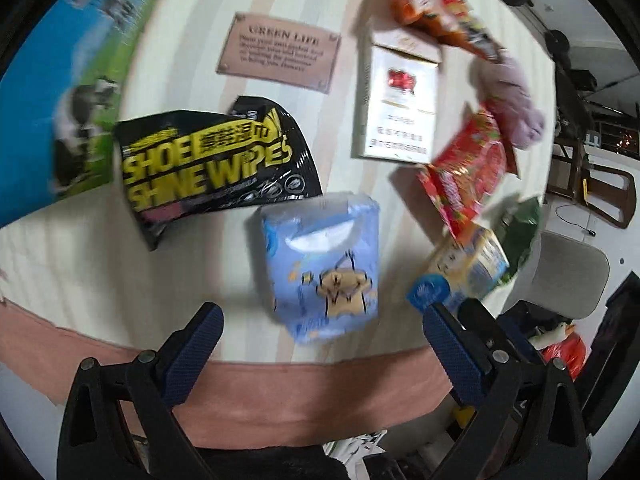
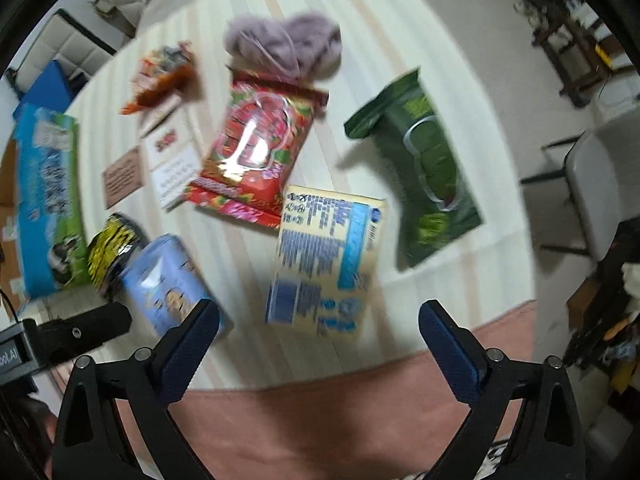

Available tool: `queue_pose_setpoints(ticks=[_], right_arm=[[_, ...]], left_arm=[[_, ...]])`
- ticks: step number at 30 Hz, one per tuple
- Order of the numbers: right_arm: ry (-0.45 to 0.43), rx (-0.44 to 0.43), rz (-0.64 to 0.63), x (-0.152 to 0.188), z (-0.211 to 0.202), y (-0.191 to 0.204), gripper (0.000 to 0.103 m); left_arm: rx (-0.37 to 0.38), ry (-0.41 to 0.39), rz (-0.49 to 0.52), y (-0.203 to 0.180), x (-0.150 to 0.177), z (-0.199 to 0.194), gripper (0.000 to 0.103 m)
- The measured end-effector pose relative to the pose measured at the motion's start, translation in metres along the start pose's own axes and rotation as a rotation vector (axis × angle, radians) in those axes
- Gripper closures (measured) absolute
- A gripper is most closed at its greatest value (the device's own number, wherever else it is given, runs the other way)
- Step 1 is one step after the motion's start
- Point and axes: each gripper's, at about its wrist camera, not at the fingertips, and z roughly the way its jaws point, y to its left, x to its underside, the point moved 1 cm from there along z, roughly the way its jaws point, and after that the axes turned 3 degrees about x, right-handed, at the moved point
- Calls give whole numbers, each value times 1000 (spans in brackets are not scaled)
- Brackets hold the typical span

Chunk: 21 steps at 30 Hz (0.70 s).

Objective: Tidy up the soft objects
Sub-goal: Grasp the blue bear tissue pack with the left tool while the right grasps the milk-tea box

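Both released, empty — left hand-held gripper (image 1: 322, 346) above blue tissue pack (image 1: 322, 266), right hand-held gripper (image 2: 319, 334) above yellow-blue box (image 2: 326, 258) | soft packs scattered flat on striped bench (image 2: 400, 40), unsorted | nearby: shoe wipes pack (image 1: 212, 164), red snack bag (image 2: 256, 148), green pouch (image 2: 424, 160), purple cloth (image 2: 284, 42) — crowding the reach.

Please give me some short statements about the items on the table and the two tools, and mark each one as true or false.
1. The left tool is open and holds nothing. True.
2. The black shoe shine wipes pack lies beside the light blue tissue pack. True.
3. The right tool grips the green foil pouch. False: it is open and empty; the pouch lies on the striped tablecloth.
4. The purple fuzzy cloth hangs off the table. False: it lies on the tablecloth, behind the red snack bag.
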Motion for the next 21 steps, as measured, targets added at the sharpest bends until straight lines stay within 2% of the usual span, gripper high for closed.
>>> queue_pose_setpoints(ticks=[3, 5, 7, 9, 13, 15, 16, 18, 21], right_arm=[[43, -15, 27, -12, 28, 1, 7], [83, -23, 43, -15, 44, 1, 25], [109, -10, 48, -13, 54, -1, 34], [115, -23, 43, -7, 56, -5, 35], [129, 21, 25, 1, 66, -9, 35], [146, 28, 24, 4, 74, -9, 35], [150, 31, 23, 5, 78, -8, 35], [152, 37, 13, 9, 88, -9, 36], [138, 59, -19, 16, 92, -6, 36]], left_arm=[[-24, 39, 1, -4, -2, 17, 1], [-21, 57, 6, -7, -2, 28, 1], [-24, 80, 20, -14, 0, 40, 1], [-44, 98, 39, -19, 2, 52, 1], [-98, 110, 61, -24, 2, 73, 1], [-136, 83, 80, -22, 4, 75, 10], [-145, 81, 84, -22, 6, 76, 12], [-178, 60, 105, -25, 10, 70, 28], [-247, 32, 170, -29, 24, 68, 43]])
